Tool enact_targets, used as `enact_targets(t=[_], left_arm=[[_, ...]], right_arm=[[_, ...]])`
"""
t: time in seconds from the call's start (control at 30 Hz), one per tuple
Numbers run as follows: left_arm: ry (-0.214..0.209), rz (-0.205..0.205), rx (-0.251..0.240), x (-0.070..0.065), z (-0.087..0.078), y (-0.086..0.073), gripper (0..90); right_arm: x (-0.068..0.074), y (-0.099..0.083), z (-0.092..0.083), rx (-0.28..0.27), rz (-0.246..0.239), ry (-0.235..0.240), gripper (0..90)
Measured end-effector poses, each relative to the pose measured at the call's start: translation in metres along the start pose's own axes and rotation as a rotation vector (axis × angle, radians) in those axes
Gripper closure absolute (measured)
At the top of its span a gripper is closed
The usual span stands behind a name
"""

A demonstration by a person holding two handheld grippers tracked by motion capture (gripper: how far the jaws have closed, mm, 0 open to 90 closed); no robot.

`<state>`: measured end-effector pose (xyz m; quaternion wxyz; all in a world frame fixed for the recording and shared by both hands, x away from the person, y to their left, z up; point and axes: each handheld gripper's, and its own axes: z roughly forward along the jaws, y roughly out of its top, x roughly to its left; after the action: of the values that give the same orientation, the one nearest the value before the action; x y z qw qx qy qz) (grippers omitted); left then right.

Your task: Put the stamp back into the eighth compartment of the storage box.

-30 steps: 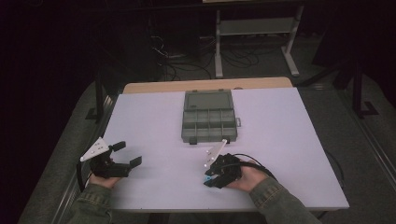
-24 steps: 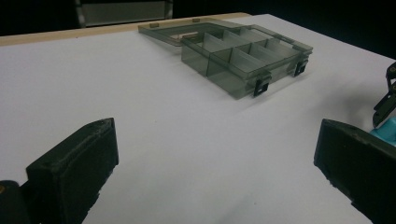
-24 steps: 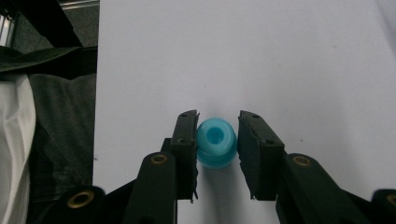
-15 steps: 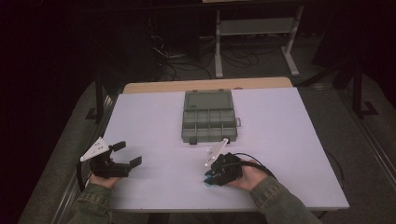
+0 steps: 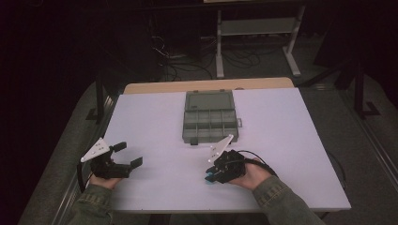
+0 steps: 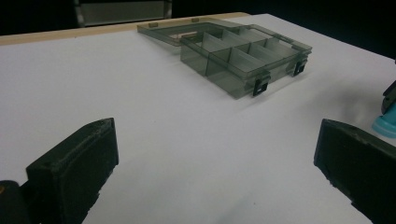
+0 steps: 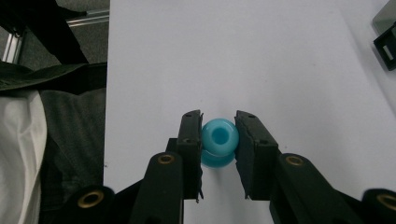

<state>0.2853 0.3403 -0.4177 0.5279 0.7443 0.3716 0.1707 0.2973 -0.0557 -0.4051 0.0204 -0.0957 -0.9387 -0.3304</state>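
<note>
A small blue spool-shaped piece [image 7: 219,135] sits on the white table, and my right gripper [image 7: 218,123] is shut on it, one black pad pressing each side. From above, the right gripper [image 5: 212,177] points down at the table's near middle, with the blue piece [image 5: 209,178] at its tips. My left gripper [image 5: 128,154] rests at the near left, open with nothing between its jaws. In the left gripper view its jaws [image 6: 217,154] stand wide apart over bare table, and the blue piece [image 6: 385,123] shows at the right edge.
A grey see-through compartment box [image 5: 210,117] lies open at the table's middle back, its lid folded away from me; the dividers [image 6: 243,51] show no contents. The white table [image 5: 291,140] ends close behind both hands. A metal frame and cables stand on the floor beyond.
</note>
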Motion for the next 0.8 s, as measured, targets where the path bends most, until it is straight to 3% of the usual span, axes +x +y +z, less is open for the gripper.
enact_targets(t=[0.8], left_arm=[[-0.002, 0.002, 0.0, 0.0, 0.0, 0.0, 0.0]], right_arm=[[-0.013, 0.012, -0.034, -0.067, 0.012, -0.031, 70.7]])
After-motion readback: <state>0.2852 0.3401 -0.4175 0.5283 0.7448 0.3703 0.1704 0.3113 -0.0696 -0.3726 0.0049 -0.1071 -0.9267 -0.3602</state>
